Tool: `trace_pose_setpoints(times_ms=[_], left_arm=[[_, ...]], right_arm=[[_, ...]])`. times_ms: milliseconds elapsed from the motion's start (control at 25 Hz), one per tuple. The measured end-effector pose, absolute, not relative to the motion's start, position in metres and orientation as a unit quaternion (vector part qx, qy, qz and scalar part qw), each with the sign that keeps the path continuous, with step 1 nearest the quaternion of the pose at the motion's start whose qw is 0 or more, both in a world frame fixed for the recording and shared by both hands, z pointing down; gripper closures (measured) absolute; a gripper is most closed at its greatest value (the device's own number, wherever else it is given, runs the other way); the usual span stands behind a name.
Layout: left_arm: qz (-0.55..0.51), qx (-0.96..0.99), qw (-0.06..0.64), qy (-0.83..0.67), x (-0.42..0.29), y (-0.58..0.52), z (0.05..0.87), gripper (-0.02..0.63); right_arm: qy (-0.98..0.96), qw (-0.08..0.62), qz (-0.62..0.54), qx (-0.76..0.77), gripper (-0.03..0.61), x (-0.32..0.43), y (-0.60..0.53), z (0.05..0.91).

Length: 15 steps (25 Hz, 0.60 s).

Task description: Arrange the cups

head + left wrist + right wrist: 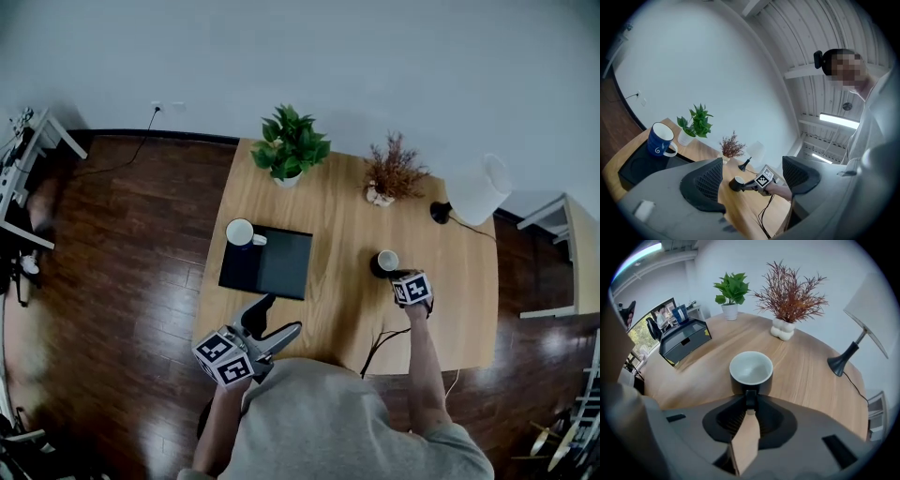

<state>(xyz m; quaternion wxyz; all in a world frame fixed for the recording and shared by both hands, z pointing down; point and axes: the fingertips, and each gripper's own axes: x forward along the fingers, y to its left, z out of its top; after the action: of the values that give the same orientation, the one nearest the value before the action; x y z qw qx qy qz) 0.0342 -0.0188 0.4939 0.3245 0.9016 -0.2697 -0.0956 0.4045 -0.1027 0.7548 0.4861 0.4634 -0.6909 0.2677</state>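
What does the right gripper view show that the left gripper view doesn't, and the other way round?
Only the right gripper view: the handle of the black cup, pinched in the right gripper.
Only the left gripper view: that gripper's marker cube, the hand holding it, and the camera on the person's head.
Both: the black cup, green plant, dried plant, lamp and table.

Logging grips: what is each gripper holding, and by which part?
Right gripper pinches the black white-lined cup by its handle; left gripper holds nothing.
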Motion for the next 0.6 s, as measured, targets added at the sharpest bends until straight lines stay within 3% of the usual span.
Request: trace_pose_setpoints(times_ms=[280, 600], left_arm=[[-0.105, 0.890, 0.338, -0.288, 0.013, -0.015, 0.506, 0.224], [-0.113, 0.881, 0.337, -0.314, -0.012, -0.014, 0.513, 0.224]], right_arm=[[-0.796, 0.401, 0.243, 0.384, 0.495, 0.294, -0.111, 0.698], [-0.886, 0.410, 0.104, 0.191, 0.495, 0.081, -0.105, 0.646]])
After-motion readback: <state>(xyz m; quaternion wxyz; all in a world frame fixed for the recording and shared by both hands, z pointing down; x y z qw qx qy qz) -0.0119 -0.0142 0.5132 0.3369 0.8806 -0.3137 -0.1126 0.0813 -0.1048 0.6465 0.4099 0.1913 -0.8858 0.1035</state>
